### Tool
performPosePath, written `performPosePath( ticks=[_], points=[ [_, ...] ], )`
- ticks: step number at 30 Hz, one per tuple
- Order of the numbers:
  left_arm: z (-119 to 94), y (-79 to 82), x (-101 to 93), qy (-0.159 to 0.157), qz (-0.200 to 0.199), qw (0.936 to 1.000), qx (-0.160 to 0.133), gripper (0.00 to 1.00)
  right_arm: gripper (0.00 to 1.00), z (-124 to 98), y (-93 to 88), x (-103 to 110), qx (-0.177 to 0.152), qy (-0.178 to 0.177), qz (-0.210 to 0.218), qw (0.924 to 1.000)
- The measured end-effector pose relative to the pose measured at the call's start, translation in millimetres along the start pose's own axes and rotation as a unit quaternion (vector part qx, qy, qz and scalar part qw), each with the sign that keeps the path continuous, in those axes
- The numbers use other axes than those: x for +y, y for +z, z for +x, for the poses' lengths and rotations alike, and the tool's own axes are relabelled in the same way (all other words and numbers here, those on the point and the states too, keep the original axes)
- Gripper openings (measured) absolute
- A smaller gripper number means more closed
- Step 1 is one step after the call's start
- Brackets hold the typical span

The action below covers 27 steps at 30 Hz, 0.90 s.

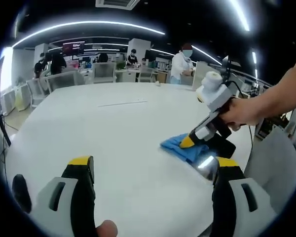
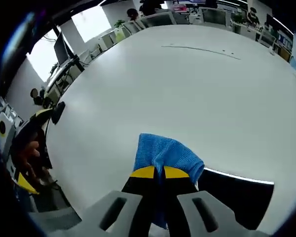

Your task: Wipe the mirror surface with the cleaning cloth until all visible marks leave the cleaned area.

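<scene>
A blue cleaning cloth (image 1: 178, 147) lies bunched on the white table (image 1: 118, 133), against the edge of a small dark mirror (image 1: 221, 146). A hand reaches in from the right with my right gripper (image 1: 188, 142), which is shut on the cloth. In the right gripper view the cloth (image 2: 166, 152) hangs out from my shut right gripper (image 2: 160, 173), and the mirror (image 2: 237, 193) lies flat just to its right, dark with a bright edge. My left gripper (image 1: 153, 165) stands open over bare table, nothing between its fingers, and my left gripper (image 2: 32, 148) shows at the left edge.
A thin line (image 1: 122, 103) crosses the table's middle. Grey chairs (image 1: 64, 79) line the far edge, and another chair (image 1: 274, 163) stands close at the right. Several people (image 1: 180, 61) work at desks behind. The table's rim (image 2: 64, 148) curves near the left gripper.
</scene>
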<state>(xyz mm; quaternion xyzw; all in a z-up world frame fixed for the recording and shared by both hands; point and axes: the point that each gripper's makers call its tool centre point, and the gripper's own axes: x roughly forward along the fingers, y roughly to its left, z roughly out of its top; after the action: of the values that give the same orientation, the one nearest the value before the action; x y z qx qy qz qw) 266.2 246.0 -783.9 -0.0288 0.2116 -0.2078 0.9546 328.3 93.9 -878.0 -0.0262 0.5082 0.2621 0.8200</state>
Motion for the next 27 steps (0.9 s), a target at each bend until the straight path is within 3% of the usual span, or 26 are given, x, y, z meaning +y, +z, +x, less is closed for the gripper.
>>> performPosePath(
  ticks=[12, 23, 27],
  points=[
    [-1.5, -3.6, -4.0, -0.001, -0.004, 1.0, 0.003, 0.99, 0.0, 3.6, 5.1, -0.5, -0.003, 0.005, 0.01, 0.9999],
    [1.0, -1.1, 0.4, -0.001, -0.004, 1.0, -0.001, 0.99, 0.0, 2.4, 4.7, -0.8, -0.006, 0.01, -0.01, 0.9999],
    [0.6, -4.8, 1.4, 0.0, -0.006, 1.0, 0.007, 0.99, 0.0, 0.4, 2.8, -5.9, -0.005, 0.016, 0.009, 0.9998]
  ],
)
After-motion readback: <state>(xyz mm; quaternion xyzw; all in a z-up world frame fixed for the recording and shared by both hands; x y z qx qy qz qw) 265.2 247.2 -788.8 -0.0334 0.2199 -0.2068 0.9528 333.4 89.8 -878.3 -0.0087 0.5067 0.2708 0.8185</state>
